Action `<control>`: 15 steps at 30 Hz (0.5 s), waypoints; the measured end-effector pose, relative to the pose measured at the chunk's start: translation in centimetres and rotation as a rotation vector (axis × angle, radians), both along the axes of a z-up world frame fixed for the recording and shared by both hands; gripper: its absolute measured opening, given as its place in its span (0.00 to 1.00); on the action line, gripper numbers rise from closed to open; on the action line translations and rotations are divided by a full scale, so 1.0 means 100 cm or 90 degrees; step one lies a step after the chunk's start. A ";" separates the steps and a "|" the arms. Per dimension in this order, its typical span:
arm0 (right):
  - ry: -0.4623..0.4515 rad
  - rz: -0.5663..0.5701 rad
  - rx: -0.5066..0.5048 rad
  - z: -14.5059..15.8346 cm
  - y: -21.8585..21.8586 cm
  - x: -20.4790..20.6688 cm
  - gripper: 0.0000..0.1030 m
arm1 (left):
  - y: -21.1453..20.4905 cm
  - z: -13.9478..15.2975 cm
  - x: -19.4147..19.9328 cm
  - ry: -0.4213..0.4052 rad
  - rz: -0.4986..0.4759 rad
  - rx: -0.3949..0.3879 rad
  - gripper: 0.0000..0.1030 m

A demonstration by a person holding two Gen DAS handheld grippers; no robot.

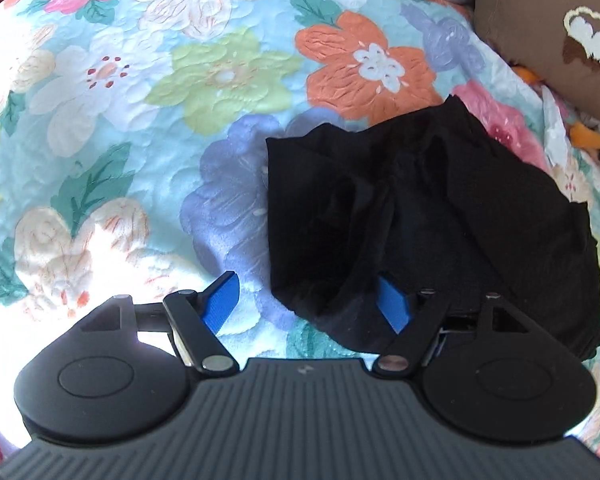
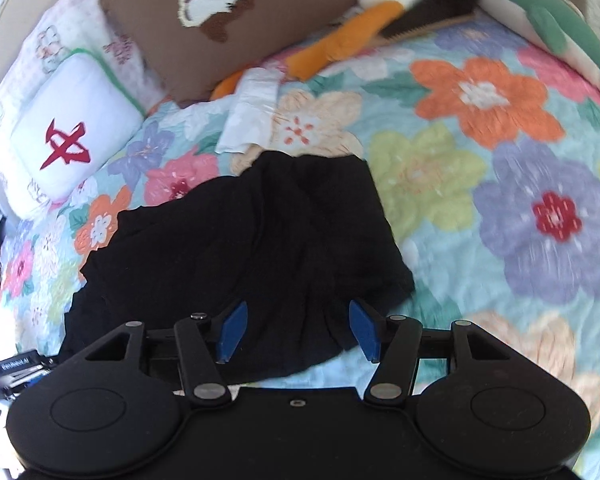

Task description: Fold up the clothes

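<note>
A black garment (image 1: 432, 216) lies bunched and partly folded on the floral quilt (image 1: 148, 120). It also shows in the right wrist view (image 2: 252, 248). My left gripper (image 1: 308, 300) is open, its blue pads spread wide over the garment's near left corner; the right pad (image 1: 394, 304) touches the cloth edge. My right gripper (image 2: 298, 330) is open just above the garment's near edge, with cloth between the blue pads and nothing clamped.
A brown cushion (image 2: 220, 12) with a white patch, a white pillow with a red mark (image 2: 68, 136), an orange and white plush toy (image 2: 352, 36) and a crumpled white wrapper (image 2: 252, 108) lie beyond the garment. The left gripper's body (image 2: 16, 368) shows at the lower left.
</note>
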State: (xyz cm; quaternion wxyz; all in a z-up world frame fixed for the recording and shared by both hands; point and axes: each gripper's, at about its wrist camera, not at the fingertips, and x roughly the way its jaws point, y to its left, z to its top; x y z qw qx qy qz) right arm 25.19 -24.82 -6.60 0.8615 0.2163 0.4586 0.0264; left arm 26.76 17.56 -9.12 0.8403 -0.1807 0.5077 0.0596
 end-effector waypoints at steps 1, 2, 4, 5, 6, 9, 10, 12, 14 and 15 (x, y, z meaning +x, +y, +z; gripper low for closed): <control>0.000 -0.015 0.013 -0.004 -0.004 -0.001 0.61 | -0.005 -0.003 0.002 -0.016 -0.021 0.014 0.72; 0.000 -0.029 0.026 -0.008 -0.008 -0.002 0.61 | -0.011 -0.007 0.004 -0.032 -0.047 0.031 0.72; -0.005 -0.038 0.036 -0.017 -0.013 -0.001 0.61 | -0.019 -0.019 0.008 -0.025 -0.065 0.056 0.72; -0.006 -0.045 0.034 -0.023 -0.015 0.000 0.61 | -0.019 -0.021 0.008 -0.030 -0.061 0.057 0.73; 0.001 -0.060 0.036 -0.029 -0.018 0.000 0.61 | -0.018 -0.022 0.007 -0.040 -0.052 0.053 0.75; 0.040 -0.125 0.125 -0.054 -0.034 -0.002 0.61 | -0.011 -0.023 0.007 -0.065 -0.016 0.020 0.79; 0.045 -0.146 0.173 -0.063 -0.040 -0.004 0.61 | -0.007 -0.024 0.007 -0.072 -0.003 0.003 0.80; 0.031 -0.170 0.224 -0.075 -0.044 -0.007 0.64 | 0.000 -0.026 0.008 -0.081 0.019 -0.026 0.80; 0.005 -0.180 0.250 -0.080 -0.044 -0.008 0.74 | 0.003 -0.027 0.008 -0.090 0.029 -0.040 0.75; -0.009 -0.182 0.260 -0.081 -0.042 -0.007 0.77 | 0.003 -0.028 0.009 -0.094 0.024 -0.046 0.56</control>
